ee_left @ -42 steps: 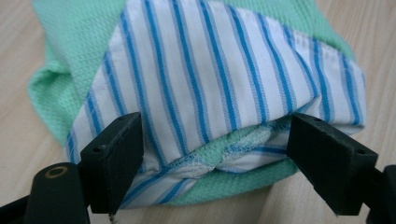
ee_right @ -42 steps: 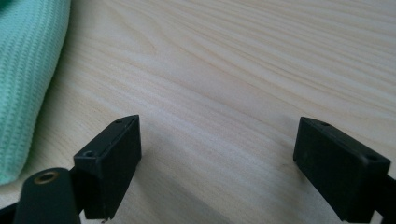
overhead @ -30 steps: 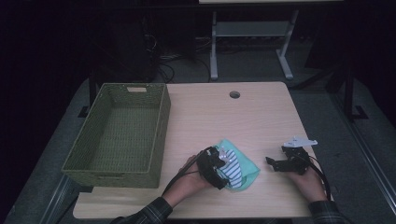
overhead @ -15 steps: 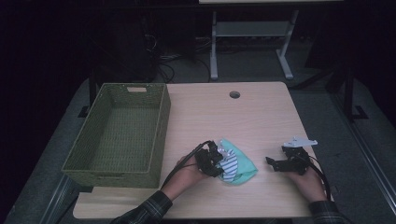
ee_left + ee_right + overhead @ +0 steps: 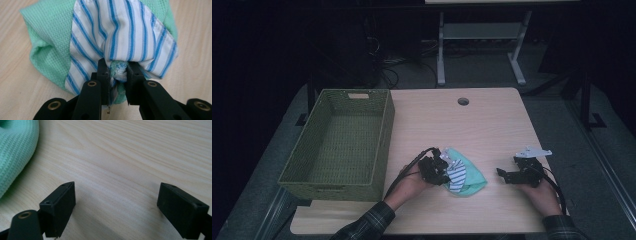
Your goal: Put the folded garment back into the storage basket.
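Striped cloth (image 5: 120, 32) pinched in left gripper (image 5: 118, 71) — jaws just closed — right gripper (image 5: 116, 200) gaping.

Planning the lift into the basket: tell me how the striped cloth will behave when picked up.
Likely floppy: the striped cloth bunches where the left claw pinches it. Probably light and unlikely to slip, given its woven texture. The green cloth underneath may drag along.

Bare surface (image 5: 452, 125) lies open beyond the cloths (image 5: 464, 175); the green wicker basket (image 5: 339, 145) walls off its left side.
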`<state>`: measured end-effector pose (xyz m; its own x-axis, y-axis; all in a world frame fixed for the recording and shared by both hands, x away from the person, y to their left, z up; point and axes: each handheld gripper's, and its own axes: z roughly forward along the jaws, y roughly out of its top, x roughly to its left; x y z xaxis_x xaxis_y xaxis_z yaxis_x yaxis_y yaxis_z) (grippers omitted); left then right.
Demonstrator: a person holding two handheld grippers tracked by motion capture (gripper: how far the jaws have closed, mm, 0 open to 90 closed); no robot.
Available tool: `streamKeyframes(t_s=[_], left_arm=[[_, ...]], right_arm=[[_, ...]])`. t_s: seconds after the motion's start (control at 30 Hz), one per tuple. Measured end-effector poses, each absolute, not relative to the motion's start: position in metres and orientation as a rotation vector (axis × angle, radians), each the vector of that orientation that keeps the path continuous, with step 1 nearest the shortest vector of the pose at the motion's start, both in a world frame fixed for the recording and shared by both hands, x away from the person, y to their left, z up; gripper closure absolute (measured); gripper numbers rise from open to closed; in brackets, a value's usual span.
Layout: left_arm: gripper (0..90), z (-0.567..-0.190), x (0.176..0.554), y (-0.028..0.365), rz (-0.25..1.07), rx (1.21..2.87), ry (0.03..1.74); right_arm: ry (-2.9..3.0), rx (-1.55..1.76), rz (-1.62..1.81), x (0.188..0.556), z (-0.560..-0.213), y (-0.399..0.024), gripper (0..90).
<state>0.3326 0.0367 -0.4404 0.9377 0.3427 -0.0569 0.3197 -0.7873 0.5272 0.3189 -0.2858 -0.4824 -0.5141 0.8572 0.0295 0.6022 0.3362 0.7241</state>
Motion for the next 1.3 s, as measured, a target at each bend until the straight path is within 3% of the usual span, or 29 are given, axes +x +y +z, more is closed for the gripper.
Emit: streamKeyframes(t_s=[0.47, 1.3], left_arm=[[76.2, -0.404, 0.332, 0.052, 0.009, 2.461, 0.454], [75.9, -0.329, 0.348, 0.104, 0.090, 2.410, 0.503]], right_arm=[[2.248, 1.292, 0.986, 0.319, -0.482, -0.286, 14.6], [2.244, 1.298, 0.983, 0.319, -0.482, -0.286, 14.3]])
